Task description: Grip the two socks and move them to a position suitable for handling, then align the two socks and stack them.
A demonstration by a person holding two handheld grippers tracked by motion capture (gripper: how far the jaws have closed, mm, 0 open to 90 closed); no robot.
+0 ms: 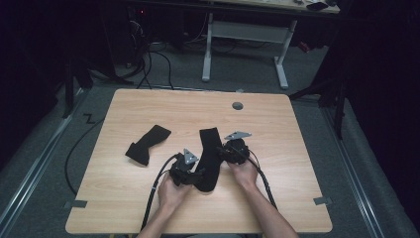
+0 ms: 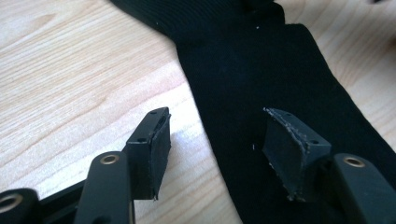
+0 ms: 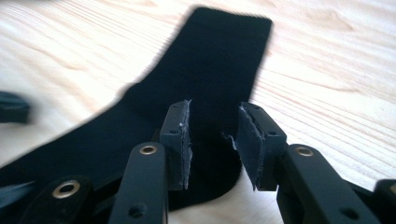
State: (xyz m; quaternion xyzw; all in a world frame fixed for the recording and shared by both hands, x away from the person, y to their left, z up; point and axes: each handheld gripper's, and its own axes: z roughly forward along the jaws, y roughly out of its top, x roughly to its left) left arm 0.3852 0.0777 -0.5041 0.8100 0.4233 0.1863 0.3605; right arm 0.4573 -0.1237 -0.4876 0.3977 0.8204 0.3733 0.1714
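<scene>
While both grippers flank the black sock (image 1: 209, 159) lying flat on the table (image 1: 148, 208), neither grips it: left gripper (image 2: 212, 149) spread wide over its edge, right gripper (image 3: 212, 144) parted, pads apparently clear of cloth, though blur hampers judgement. Risk: closing jaws bunch or skid the thin fabric. Second sock (image 1: 147, 144) lies left of it.

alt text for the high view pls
Two hand-held grippers, left gripper and right gripper, flank a black sock lying flat on a wooden table. A second black sock lies apart to the left.
</scene>
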